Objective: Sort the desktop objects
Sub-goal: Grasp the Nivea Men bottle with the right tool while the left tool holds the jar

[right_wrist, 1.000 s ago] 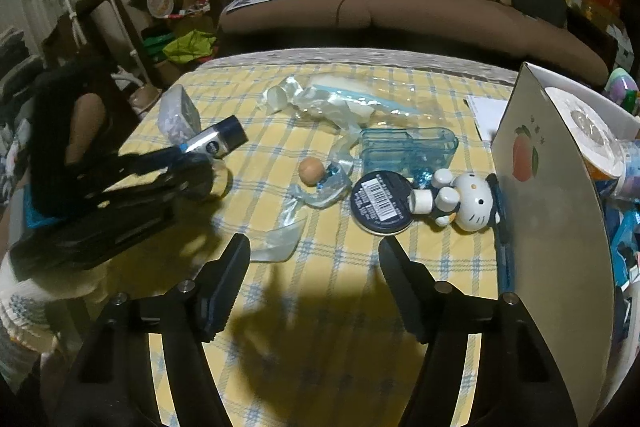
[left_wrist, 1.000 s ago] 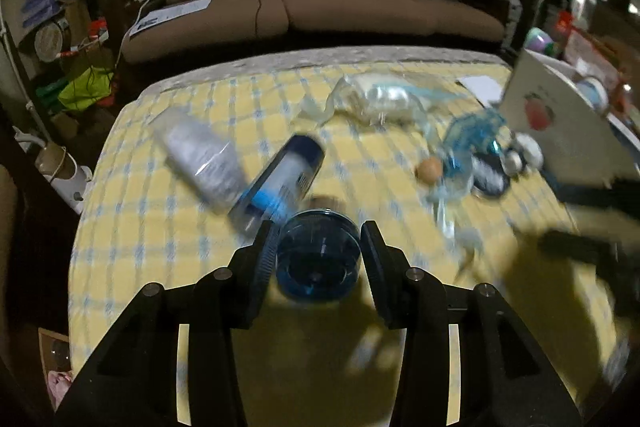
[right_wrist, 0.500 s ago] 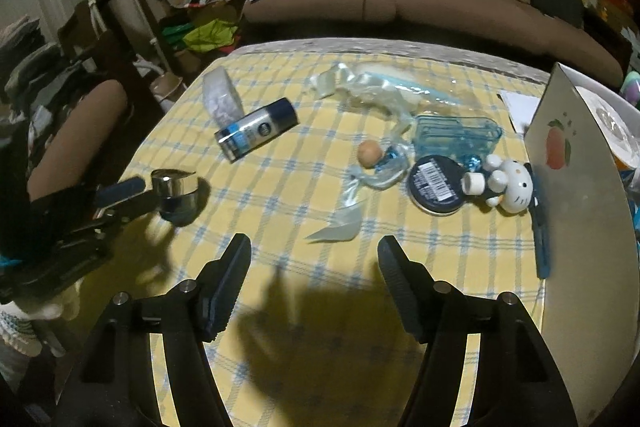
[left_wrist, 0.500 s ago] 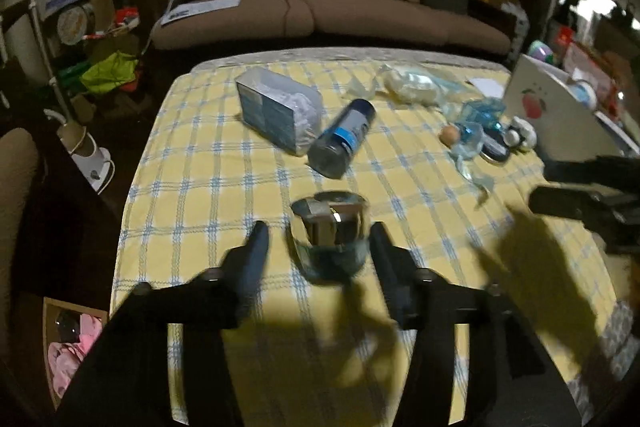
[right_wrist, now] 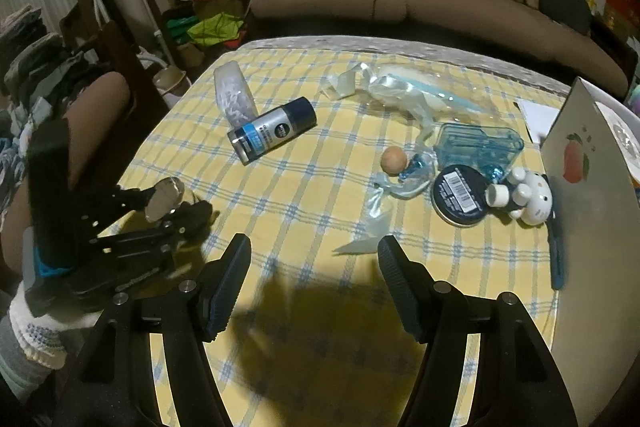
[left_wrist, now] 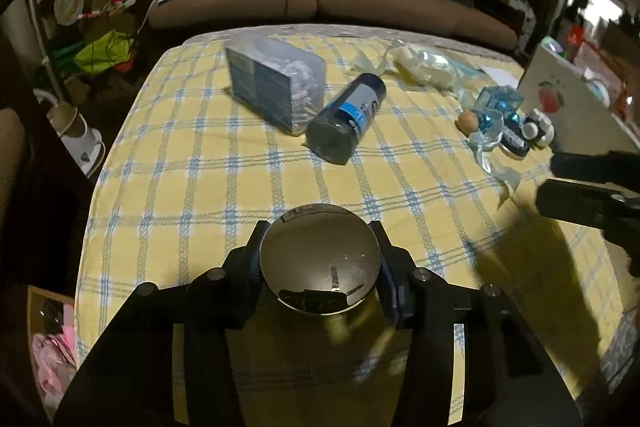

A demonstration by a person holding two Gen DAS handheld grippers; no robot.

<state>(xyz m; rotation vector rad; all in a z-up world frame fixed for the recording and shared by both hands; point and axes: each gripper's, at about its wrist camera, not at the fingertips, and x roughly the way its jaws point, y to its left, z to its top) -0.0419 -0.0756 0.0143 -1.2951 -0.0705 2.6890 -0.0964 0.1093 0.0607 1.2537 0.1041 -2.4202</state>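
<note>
My left gripper is shut on a round jar with a shiny silver lid, held over the near left part of the yellow checked tablecloth; the lid faces the camera. The jar and left gripper also show at the left in the right wrist view. My right gripper is open and empty above the cloth's near middle. A dark blue spray can lies on its side beside a clear box of cotton swabs.
A small brown ball, a clear blue box, a round black tin and a white cat figure lie at the right. A grey box stands at the right edge. Crumpled ribbon and plastic lie at the back.
My left gripper has closed on the jar and tilted it, so the silver lid now faces the camera. The right gripper has stayed open and drawn slightly closer to the table.
</note>
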